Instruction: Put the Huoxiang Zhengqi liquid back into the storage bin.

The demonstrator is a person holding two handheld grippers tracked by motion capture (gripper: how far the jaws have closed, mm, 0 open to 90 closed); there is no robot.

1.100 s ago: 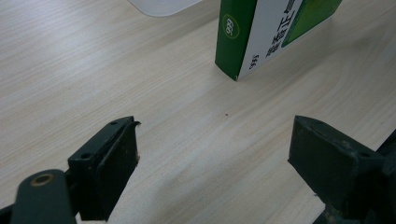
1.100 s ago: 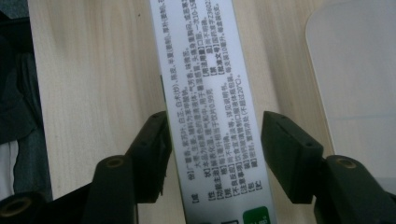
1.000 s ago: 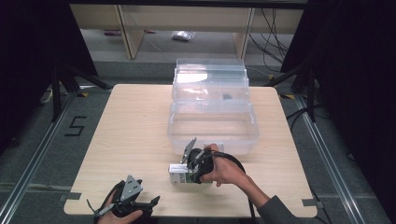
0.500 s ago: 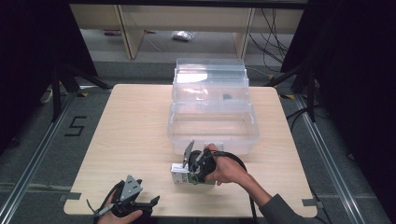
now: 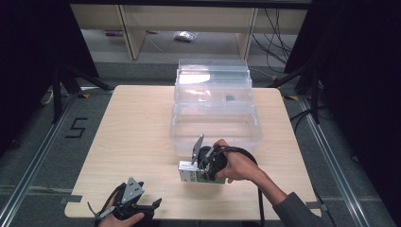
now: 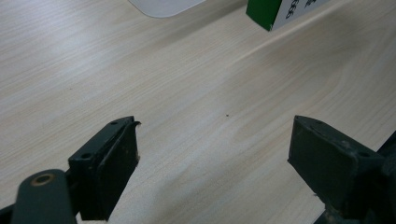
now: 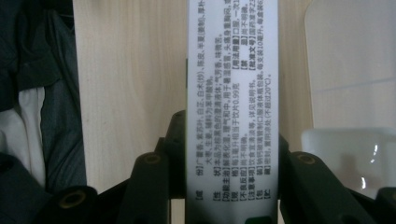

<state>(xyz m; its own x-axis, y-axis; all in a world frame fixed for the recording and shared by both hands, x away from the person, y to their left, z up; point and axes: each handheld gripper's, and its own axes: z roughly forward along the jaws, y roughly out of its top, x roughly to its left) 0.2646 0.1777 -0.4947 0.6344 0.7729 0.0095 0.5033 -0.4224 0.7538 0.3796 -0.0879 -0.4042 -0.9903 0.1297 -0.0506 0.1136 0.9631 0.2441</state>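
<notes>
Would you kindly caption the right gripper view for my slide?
Right gripper clamps a white carton printed with Chinese text, above the wooden table.

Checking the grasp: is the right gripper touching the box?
Touching. In the right gripper view the jaws press both sides of the box, right gripper.

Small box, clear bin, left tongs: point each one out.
small box (image 5: 188, 173): high view, its white end face.
clear bin (image 5: 215, 124): high view, its near compartment wall.
left tongs (image 6: 212, 156): left gripper view, midway between the open jaws.
</notes>
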